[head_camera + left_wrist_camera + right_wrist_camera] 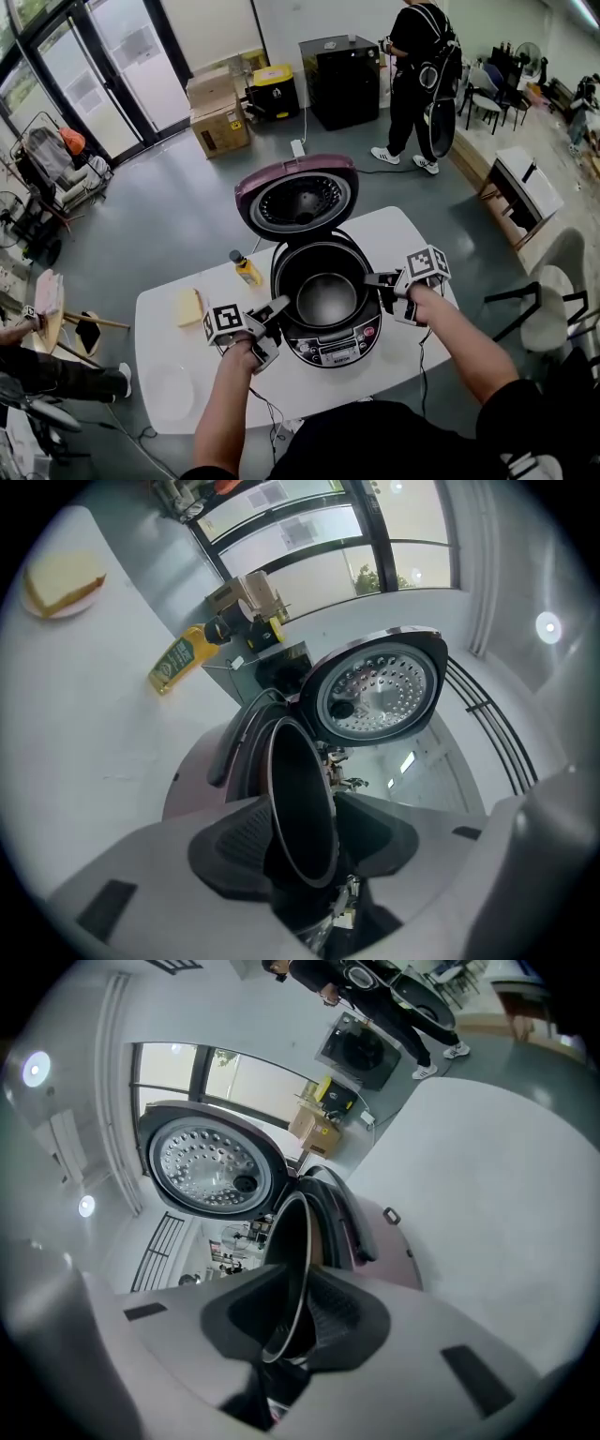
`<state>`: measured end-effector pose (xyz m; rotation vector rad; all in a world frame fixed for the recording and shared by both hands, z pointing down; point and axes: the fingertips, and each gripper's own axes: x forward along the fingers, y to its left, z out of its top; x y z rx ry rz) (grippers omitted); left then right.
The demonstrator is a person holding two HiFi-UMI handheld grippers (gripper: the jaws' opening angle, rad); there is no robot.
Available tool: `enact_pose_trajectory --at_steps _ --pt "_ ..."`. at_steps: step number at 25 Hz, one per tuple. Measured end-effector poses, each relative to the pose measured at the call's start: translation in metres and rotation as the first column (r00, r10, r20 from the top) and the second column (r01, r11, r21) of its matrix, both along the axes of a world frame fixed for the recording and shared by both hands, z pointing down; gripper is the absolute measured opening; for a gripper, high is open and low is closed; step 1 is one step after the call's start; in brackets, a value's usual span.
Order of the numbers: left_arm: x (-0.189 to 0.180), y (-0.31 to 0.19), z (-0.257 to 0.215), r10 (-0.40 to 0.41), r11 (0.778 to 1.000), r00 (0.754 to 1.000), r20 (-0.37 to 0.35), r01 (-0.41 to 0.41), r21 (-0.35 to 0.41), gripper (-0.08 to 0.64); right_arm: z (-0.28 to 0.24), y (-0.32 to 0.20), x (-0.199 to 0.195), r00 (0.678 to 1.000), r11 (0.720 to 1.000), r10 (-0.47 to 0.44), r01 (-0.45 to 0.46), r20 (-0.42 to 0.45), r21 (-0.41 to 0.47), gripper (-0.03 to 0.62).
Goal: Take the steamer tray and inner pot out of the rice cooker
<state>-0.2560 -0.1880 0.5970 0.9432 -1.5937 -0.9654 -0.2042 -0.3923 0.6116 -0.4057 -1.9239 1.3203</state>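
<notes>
**On the white table (394, 234), two grips on one rim**

Nearest the person, the left gripper (279, 309) and the right gripper (382, 279) had each closed on the thin metal rim of the inner pot (326, 298), at opposite sides. The left pads' bite looked firm, though its view was dark there. The pot sat inside the rice cooker (333, 354). Stiff, smooth and probably slippery, it would want a level, two-sided lift by that lip. Behind it the lid (298, 199) stood open; no steamer tray showed inside.
</notes>
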Motion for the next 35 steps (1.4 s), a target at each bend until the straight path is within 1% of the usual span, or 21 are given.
enact_pose_trajectory --at_steps 2,4,6,10,13,16,23,29,32,35 --pt "-0.001 0.001 0.003 0.004 0.999 1.0 0.005 -0.004 -0.04 0.174 0.002 -0.002 0.0 1.0 1.0 -0.002 0.002 -0.006 0.025 0.028" --pt "-0.002 0.005 0.01 0.002 0.996 1.0 0.008 -0.001 -0.089 0.114 0.002 -0.003 -0.001 1.0 0.999 -0.005 0.005 0.0 0.036 0.02" --pt "-0.001 0.009 0.018 0.004 0.992 1.0 0.017 -0.001 -0.129 0.014 0.004 -0.002 0.0 1.0 0.999 -0.002 0.001 0.011 0.046 0.02" --pt "0.0 0.011 0.019 0.007 0.99 1.0 0.025 -0.003 -0.143 0.012 0.003 0.0 0.002 0.999 0.996 0.006 -0.009 0.038 0.086 0.02" --pt "-0.003 0.012 0.015 -0.014 0.988 0.999 0.035 0.019 -0.152 0.008 -0.005 0.002 0.0 0.998 0.993 -0.019 0.011 0.065 0.119 0.02" --pt "-0.001 0.014 0.006 -0.035 0.986 0.997 0.07 0.045 -0.16 0.008 -0.019 0.005 0.004 0.994 0.992 -0.025 0.012 0.105 0.124 0.02" --pt "0.0 0.016 -0.038 -0.04 0.992 0.986 0.164 0.059 -0.111 0.011 -0.06 0.007 0.005 0.981 0.992 -0.012 -0.013 0.193 0.126 0.021" --pt "0.005 0.029 -0.082 -0.072 0.995 0.963 0.261 0.089 -0.05 0.015 -0.114 0.021 0.011 0.952 0.986 -0.03 -0.022 0.306 0.164 0.028" --pt "0.006 0.036 -0.106 -0.076 0.995 0.941 0.329 0.094 -0.04 0.02 -0.141 0.03 0.012 0.932 0.983 -0.032 -0.036 0.362 0.18 0.029" --pt "0.003 0.051 -0.129 -0.082 0.993 0.913 0.399 0.11 -0.047 0.02 -0.16 0.045 0.011 0.919 0.979 -0.034 -0.049 0.394 0.199 0.029"
